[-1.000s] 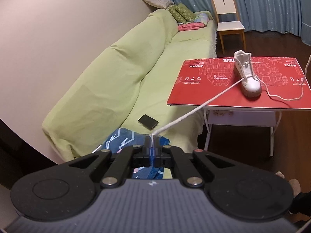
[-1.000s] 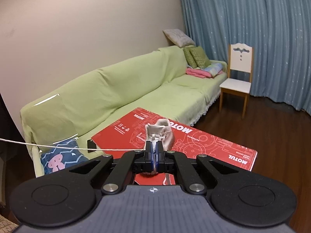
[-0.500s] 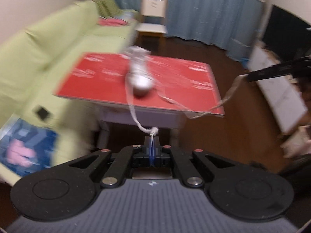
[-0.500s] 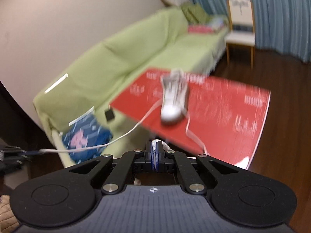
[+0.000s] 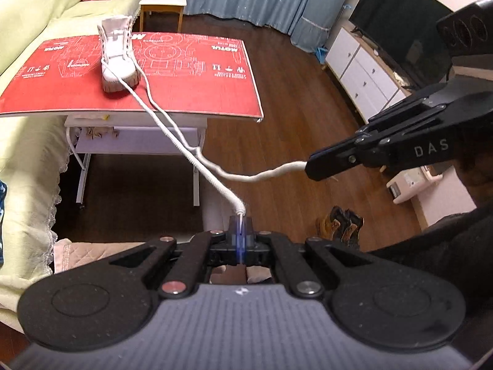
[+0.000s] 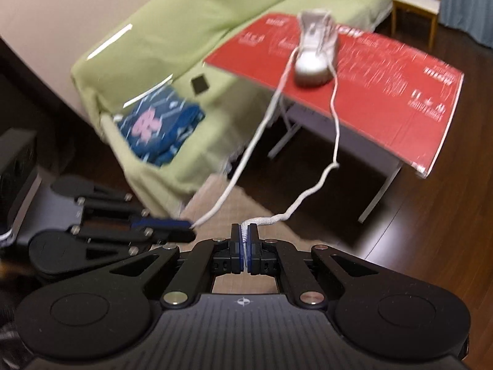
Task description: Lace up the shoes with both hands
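White boot (image 5: 118, 57) is standing upright on red mat (image 5: 191, 92), toe facing cameras. Mat is covering small white table (image 5: 135, 138). Two lace ends (image 5: 172, 129) are running from boot over table's near edge, hanging slack in air, crossing just below edge. Left gripper (image 5: 240, 231) is pinching one lace end, jaws closed on tip. Right gripper (image 6: 245, 240) is pinching other end, jaws closed. Both grippers are well apart from boot, near each other. Green sofa (image 6: 172, 30) is standing beside table.
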Demonstrator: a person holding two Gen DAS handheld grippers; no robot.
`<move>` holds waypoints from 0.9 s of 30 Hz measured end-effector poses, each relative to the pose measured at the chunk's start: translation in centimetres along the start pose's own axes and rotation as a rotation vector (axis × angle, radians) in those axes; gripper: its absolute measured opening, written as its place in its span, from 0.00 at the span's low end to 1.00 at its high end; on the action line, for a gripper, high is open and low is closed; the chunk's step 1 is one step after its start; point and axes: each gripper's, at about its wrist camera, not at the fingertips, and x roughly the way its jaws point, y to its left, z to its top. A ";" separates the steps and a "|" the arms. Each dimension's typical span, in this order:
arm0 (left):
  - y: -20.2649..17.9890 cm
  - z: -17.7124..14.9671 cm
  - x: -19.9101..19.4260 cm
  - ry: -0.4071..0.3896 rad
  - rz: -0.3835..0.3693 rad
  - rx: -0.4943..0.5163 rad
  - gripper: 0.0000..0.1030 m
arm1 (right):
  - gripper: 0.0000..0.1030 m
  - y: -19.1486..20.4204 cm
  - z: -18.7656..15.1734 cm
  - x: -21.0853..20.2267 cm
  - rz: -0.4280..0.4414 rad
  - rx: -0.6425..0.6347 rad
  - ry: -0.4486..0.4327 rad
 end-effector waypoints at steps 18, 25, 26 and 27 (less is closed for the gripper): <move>18.4 0.9 -15.2 -0.010 0.927 0.119 0.00 | 0.02 -3.5 6.3 -7.6 -0.216 0.032 -0.411; 20.5 -0.5 -17.7 0.004 1.022 0.079 0.00 | 0.02 -3.8 7.3 -7.9 -0.242 0.035 -0.454; 20.8 -0.8 -17.9 0.008 1.028 0.073 0.00 | 0.02 -3.8 7.5 -7.9 -0.242 0.034 -0.461; 20.9 -1.0 -18.2 0.009 1.023 0.062 0.00 | 0.02 -3.8 7.6 -7.9 -0.241 0.033 -0.465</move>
